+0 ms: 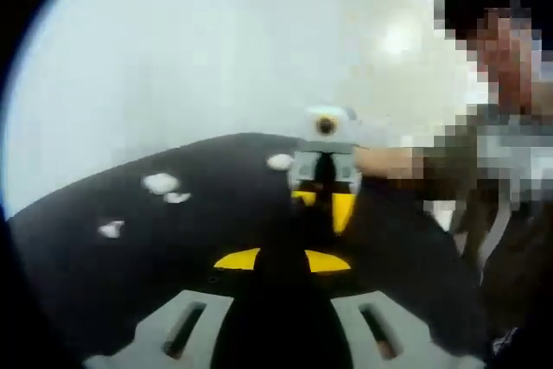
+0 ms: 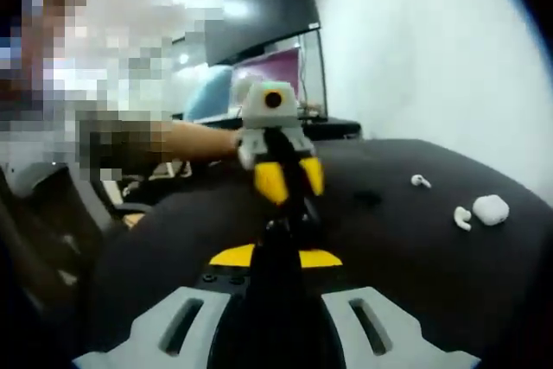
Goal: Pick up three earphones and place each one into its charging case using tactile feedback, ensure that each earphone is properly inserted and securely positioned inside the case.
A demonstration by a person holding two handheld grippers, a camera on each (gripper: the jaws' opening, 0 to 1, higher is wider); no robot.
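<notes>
Right gripper view: monitor behind table; two earphones.

Black tabletop; dark monitor behind, pale wall, blue chair

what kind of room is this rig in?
Likely an office or lab: a dark monitor on a desk behind, a plain white wall, and a black table carrying a white charging case with earphones.

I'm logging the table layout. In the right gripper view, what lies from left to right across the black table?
Other claw → small earphone → second earphone → white charging case.
</notes>
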